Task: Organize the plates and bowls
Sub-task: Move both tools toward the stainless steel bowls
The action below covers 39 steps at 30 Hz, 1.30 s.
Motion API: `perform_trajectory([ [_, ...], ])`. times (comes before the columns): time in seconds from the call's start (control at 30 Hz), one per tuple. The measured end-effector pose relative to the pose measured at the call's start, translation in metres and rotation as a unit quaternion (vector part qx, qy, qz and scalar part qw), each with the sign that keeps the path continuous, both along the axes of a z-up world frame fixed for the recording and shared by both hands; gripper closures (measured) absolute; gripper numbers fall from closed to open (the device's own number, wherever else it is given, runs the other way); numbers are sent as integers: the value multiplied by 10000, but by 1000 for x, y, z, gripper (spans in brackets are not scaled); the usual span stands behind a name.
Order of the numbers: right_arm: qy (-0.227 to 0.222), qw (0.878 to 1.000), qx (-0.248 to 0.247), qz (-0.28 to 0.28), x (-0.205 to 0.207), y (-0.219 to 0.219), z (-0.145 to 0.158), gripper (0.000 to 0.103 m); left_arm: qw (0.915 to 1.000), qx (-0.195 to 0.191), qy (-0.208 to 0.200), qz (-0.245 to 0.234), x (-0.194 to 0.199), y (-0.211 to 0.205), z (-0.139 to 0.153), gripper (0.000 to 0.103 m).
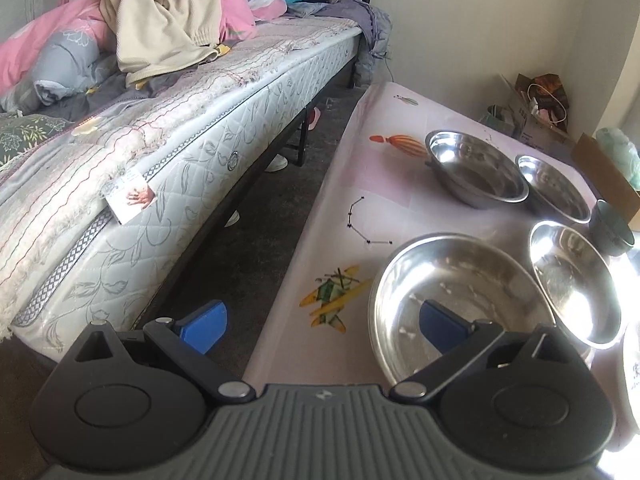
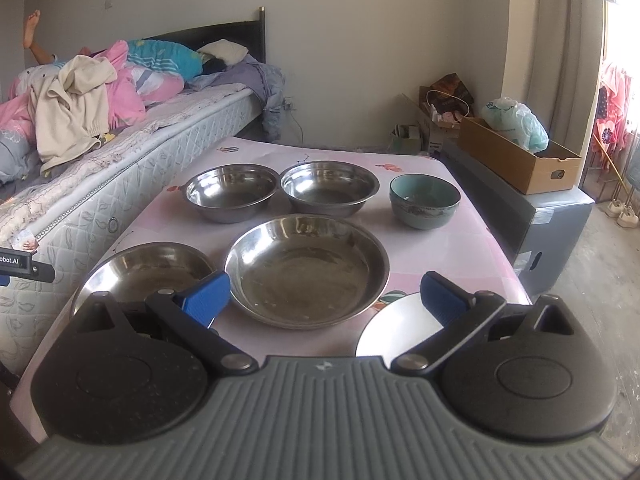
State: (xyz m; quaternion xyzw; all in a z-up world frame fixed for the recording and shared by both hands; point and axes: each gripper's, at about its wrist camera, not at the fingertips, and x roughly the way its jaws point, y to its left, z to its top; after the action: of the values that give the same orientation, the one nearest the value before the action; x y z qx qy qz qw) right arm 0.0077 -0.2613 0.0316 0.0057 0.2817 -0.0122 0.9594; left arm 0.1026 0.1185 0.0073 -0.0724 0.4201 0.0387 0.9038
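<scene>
Over table [image 2: 472,240]: left tongs [image 1: 324,330], right tongs [image 2: 324,300] wide apart, empty.

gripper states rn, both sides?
Left gripper: open, empty, one finger over the near steel bowl.
Right gripper: open, empty, above the table.

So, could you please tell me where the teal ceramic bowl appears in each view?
Left wrist: teal ceramic bowl at the far right edge, partly cut off.
Right wrist: teal ceramic bowl upper right of centre, back row.
Shared landmark: the cardboard box behind it.
</scene>
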Motion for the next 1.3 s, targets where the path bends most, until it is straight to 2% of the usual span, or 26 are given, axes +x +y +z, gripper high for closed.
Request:
perform_trajectory([
  [0.53,162,9998,110,87,49,0,-7,1,9997,212,78,-107,45,-11,-1,0],
  [0.73,191,9996,101,157,61,2,-8,1,9995,289,-30,-150,58,-20,3,0],
  [1.03,65,9993,237,284,83,-3,5,1,9986,309,-342,-277,81,-31,22,0],
  [1.3,-85,9985,306,457,110,-11,24,1,9962,547,-499,-457,104,-45,32,0],
])
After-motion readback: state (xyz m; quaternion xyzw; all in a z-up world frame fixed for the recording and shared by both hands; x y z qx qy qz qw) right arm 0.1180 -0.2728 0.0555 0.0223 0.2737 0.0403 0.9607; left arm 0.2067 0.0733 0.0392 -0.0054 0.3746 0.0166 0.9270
